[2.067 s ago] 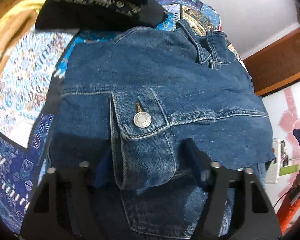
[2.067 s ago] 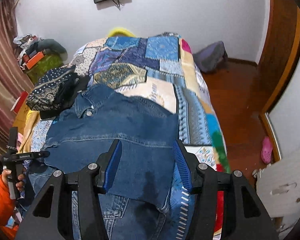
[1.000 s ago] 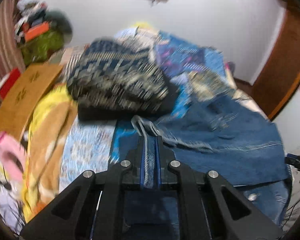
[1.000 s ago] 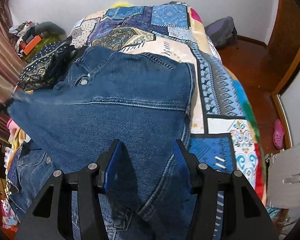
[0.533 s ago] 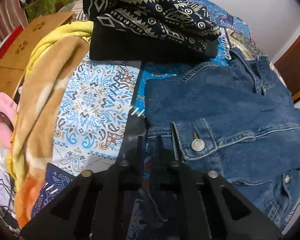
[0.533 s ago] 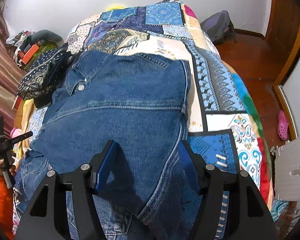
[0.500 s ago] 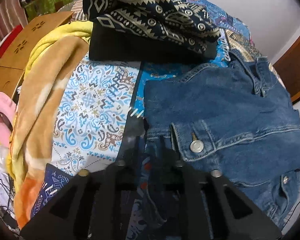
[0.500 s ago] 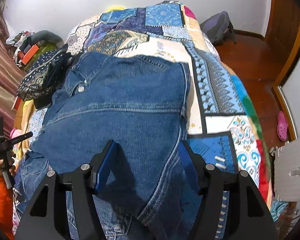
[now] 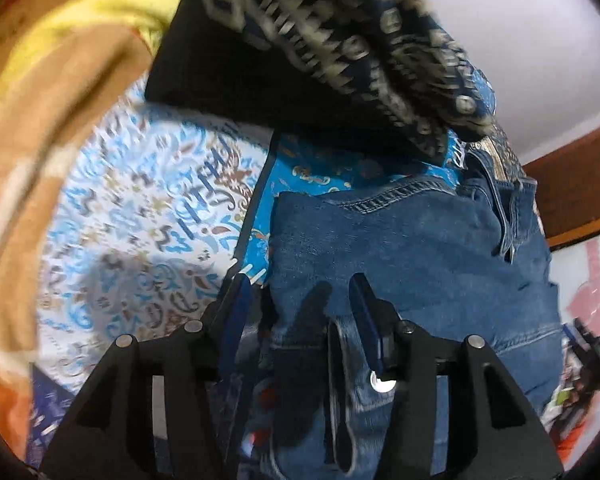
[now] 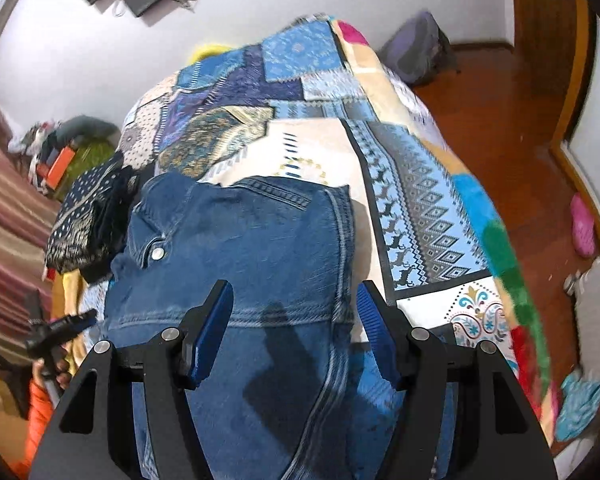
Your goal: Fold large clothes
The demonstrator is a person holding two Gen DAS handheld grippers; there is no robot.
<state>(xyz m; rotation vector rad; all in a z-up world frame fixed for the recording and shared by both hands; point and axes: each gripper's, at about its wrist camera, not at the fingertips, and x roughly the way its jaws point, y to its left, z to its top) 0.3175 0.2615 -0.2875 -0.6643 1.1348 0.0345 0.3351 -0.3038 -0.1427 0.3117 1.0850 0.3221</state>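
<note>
One blue denim jacket [image 10: 244,248] lies folded on the patchwork-quilted bed [image 10: 416,200], beside a stack of dark patterned and black folded clothes [image 9: 332,48]. The left claw [image 9: 298,296] is opening over the jacket's edge, pads clear. The right claw [image 10: 296,304] hangs half open, empty. Only the right view shows the wooden floor [image 10: 508,104].

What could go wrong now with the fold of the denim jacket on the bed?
The left gripper is opening over the denim jacket edge; the released fold may perhaps spring back or lie crooked. The folded patterned cloth lies close beside the jacket's collar, so a further fold might catch it. The right gripper is open above the denim and holds nothing down.
</note>
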